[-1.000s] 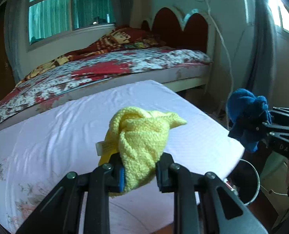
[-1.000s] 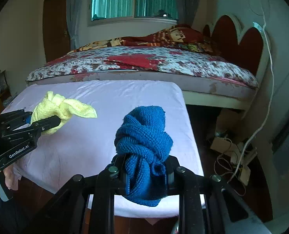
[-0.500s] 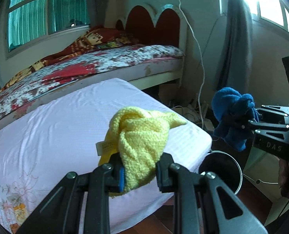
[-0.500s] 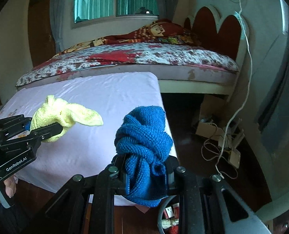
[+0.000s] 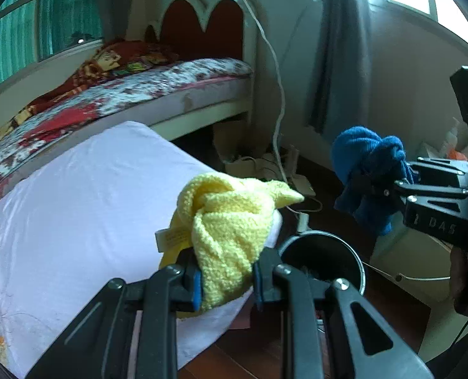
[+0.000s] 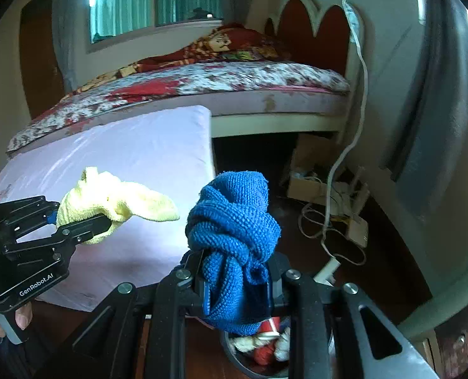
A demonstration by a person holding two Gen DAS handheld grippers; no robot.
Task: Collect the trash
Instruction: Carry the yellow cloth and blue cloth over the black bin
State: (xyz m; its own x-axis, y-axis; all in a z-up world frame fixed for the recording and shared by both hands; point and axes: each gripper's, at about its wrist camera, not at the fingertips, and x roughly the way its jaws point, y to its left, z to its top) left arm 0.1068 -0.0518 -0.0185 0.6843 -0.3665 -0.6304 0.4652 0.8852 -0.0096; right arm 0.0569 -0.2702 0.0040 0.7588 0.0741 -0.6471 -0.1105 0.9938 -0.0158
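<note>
My left gripper (image 5: 226,276) is shut on a knotted yellow cloth (image 5: 230,218), held in the air over the right end of the white mattress (image 5: 76,195). It also shows in the right wrist view (image 6: 107,200). My right gripper (image 6: 235,279) is shut on a knotted blue cloth (image 6: 234,227), seen in the left wrist view (image 5: 366,164) too. A round dark bin (image 5: 325,252) stands on the floor just below and right of the yellow cloth. In the right wrist view the bin (image 6: 259,350) lies under the blue cloth and holds red and white scraps.
A bed with a floral cover (image 6: 202,85) and a red headboard (image 5: 202,28) stands behind the mattress. A white cable (image 6: 341,158), a power strip (image 6: 355,227) and boxes lie on the dark wooden floor by the wall. A grey curtain (image 5: 338,47) hangs at the right.
Both grippers have moved right, off the mattress towards the floor, each still holding its cloth. The bin has come into fuller view below them.
</note>
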